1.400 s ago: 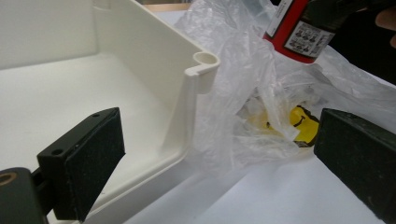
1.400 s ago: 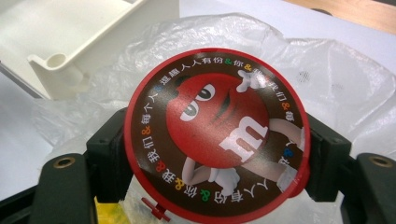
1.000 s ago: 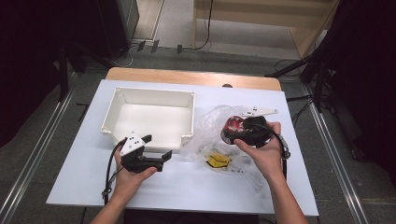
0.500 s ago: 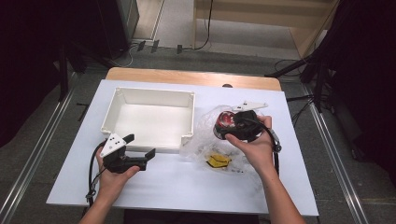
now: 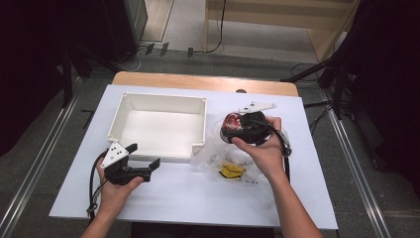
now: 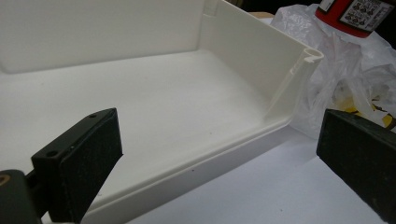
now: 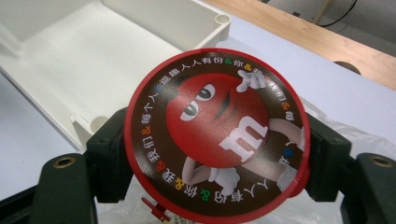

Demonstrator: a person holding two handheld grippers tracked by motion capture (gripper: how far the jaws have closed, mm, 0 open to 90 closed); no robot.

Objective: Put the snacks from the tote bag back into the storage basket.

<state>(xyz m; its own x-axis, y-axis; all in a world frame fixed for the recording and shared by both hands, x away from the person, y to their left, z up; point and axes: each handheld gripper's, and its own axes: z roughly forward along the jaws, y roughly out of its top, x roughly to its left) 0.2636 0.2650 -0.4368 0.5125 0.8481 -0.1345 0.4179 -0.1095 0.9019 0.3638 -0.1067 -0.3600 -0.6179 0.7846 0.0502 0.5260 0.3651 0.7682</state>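
The right gripper (image 5: 236,130) has its fingers (image 7: 109,154) closed on a round red candy tub (image 7: 217,135), one pad on each side of its body, holding it off the bench (image 5: 198,193) above a crumpled clear plastic bag (image 5: 218,158), just beside the right wall of the white tray (image 5: 198,121). The tub's lid faces the right gripper view: a red cartoon candy figure with a white "m" on its chest, ringed by Chinese characters in white and orange with coloured "&" signs between them. The left gripper view catches the tub's red side and a white label with small print too fine to read. The left gripper (image 5: 148,166) has its fingers (image 6: 79,172) wide apart with nothing between the pads, level with the bench and aimed at the tray's near right corner. A yellow packet (image 5: 232,171) lies inside the bag.
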